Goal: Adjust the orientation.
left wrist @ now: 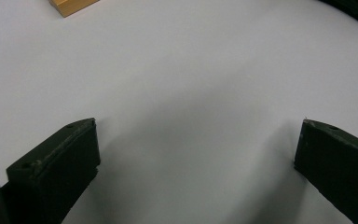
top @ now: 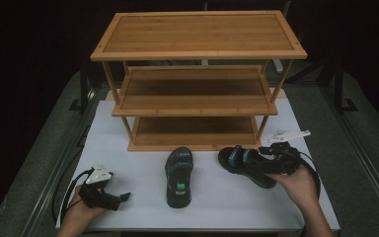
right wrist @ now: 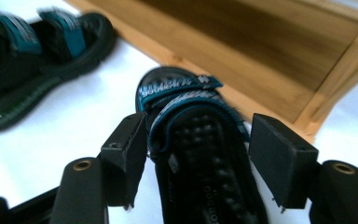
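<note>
Two black sandals with teal straps lie on the white table top in front of a bamboo rack. The middle sandal points toward the rack. The right sandal lies at an angle, toe to the left. My right gripper straddles its heel half. In the right gripper view the sandal sits between the jaws of that gripper, which stand a little wider than it, so it is open. My left gripper rests at the front left, open, with bare table between its jaws.
The three-tier bamboo rack stands at the back of the table with bare shelves; its lowest shelf is just beyond the right sandal's toe. The other sandal lies to the left in the right gripper view. Dark floor surrounds the table.
</note>
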The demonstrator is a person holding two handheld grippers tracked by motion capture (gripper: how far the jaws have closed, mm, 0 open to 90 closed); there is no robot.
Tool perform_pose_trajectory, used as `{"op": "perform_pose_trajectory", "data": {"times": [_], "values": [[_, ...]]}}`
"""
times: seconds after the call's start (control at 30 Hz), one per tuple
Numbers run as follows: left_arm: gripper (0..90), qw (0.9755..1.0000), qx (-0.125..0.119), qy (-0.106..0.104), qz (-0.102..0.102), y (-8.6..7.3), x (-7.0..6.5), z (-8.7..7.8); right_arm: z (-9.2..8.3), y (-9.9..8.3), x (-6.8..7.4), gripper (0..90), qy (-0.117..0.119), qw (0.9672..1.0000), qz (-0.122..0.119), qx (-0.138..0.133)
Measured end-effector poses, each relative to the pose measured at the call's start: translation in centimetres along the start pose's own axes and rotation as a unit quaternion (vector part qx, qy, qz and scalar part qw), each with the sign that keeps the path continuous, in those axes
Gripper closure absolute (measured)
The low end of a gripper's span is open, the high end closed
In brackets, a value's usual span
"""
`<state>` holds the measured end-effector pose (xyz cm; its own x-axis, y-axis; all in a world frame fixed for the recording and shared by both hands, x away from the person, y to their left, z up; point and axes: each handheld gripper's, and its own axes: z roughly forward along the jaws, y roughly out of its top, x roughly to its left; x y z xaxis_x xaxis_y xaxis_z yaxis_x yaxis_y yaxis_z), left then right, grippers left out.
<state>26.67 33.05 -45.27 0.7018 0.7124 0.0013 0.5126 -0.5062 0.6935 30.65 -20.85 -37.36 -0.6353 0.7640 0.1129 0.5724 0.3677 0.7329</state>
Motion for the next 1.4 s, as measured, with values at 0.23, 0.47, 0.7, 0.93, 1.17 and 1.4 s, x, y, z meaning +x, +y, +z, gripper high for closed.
{"op": "perform_pose_trajectory", "data": {"times": [0.23,0.47,0.7,0.93,1.17,1.4], "values": [[0.0,1.0,0.001,0.0,0.001,0.0,0.0,0.0,-3.0,-1.1,-1.9,53.1,-0.021,0.9991,0.012,-0.035],[0.0,1.0,0.001,0.0,0.001,0.0,0.0,0.0,-4.4,-3.1,-4.3,77.2,-0.032,0.9973,0.037,-0.055],[0.0,1.0,0.001,0.001,0.001,0.0,0.0,0.0,-4.6,-4.8,-5.7,89.7,-0.028,0.9972,0.037,-0.059],[0.0,1.0,0.001,0.001,0.001,0.0,0.0,0.0,-3.1,-6.8,-7.1,89.7,-0.021,0.9982,0.035,-0.043],[0.0,1.0,0.001,0.0,0.0,0.0,0.0,0.0,-1.2,-7.1,-7.5,89.7,0.006,0.9992,0.033,-0.02],[0.0,1.0,0.001,0.0,0.001,0.0,0.0,0.0,0.0,-7.2,-6.7,89.6,0.021,0.9995,0.021,0.007]]}}
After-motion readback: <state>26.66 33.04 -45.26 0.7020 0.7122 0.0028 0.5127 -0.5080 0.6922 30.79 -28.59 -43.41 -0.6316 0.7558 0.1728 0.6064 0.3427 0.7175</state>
